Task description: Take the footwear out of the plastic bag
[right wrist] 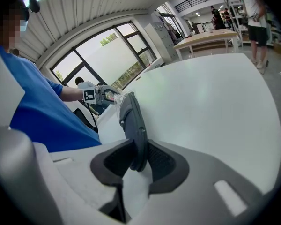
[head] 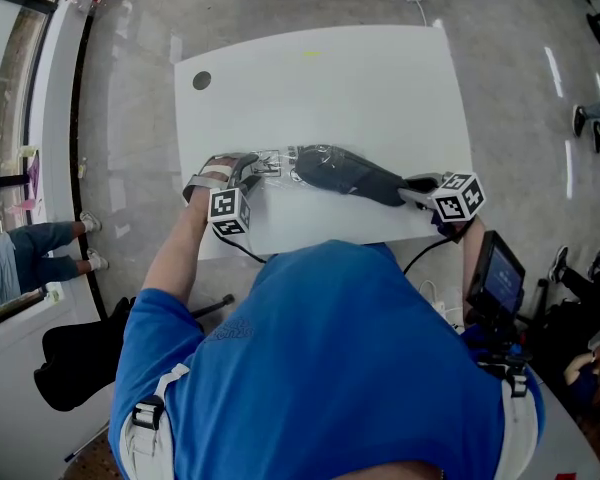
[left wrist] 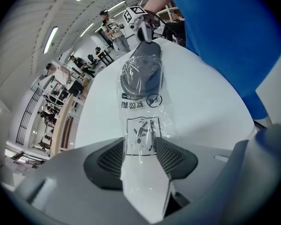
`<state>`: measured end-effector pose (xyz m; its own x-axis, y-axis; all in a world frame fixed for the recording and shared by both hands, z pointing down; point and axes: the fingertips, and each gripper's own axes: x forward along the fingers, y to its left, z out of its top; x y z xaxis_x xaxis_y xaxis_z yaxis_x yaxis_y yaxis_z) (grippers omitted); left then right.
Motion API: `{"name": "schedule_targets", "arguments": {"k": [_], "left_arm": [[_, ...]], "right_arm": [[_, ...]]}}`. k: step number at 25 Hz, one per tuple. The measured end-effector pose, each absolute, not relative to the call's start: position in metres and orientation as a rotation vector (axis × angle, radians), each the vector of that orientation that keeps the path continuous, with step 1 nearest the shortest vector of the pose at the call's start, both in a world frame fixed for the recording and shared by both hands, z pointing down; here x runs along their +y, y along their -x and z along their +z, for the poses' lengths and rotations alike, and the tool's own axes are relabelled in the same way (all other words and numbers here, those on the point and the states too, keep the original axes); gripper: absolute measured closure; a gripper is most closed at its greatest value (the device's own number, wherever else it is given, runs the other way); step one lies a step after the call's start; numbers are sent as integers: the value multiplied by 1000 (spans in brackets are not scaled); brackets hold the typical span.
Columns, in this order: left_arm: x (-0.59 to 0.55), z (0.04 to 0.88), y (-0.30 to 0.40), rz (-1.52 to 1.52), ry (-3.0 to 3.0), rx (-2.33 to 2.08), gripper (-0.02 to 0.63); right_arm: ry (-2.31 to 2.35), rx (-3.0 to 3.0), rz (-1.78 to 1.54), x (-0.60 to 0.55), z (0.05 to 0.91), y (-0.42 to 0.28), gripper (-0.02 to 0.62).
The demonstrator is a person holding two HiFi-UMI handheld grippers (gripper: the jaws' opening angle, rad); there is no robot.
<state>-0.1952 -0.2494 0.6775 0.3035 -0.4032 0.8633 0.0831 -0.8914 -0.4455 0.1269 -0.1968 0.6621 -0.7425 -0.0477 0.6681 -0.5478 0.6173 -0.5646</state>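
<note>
Your left gripper (left wrist: 140, 150) pinches the flat printed end of the plastic bag (head: 280, 160), at center-left of the head view. At center-right your right gripper (right wrist: 138, 159) clamps the bare end of the dark footwear (head: 348, 175), which lies stretched between both claws on the white table (head: 330, 78).

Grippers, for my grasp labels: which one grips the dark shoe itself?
The right gripper: its fingers clamp the end of the dark shoe, while the left gripper clamps only the plastic bag.

The footwear (head: 352, 176) lies on the table (head: 360, 83), its left end in the plastic bag (head: 276, 161).
</note>
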Motion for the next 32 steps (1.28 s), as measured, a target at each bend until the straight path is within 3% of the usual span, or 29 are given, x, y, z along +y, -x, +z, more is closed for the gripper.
{"name": "schedule_targets", "arguments": {"k": [11,17,27,32], "left_arm": [[-263,706,190,-1657,2208,299,394],[-245,675,192,-1660,2229,287,394],[-249,683,195,-1695,2265,312,394],[-249,679,199,-1728,2306,346,369]], "right_arm": [[-720,-2242,1229,-169,675,-187,514],[-943,-2248,1352,-117,633,-204,518],[-1312,-2271,1614,-91,641,-240,526],[-1389,-2309,1761,-98,641,-239,526]]}}
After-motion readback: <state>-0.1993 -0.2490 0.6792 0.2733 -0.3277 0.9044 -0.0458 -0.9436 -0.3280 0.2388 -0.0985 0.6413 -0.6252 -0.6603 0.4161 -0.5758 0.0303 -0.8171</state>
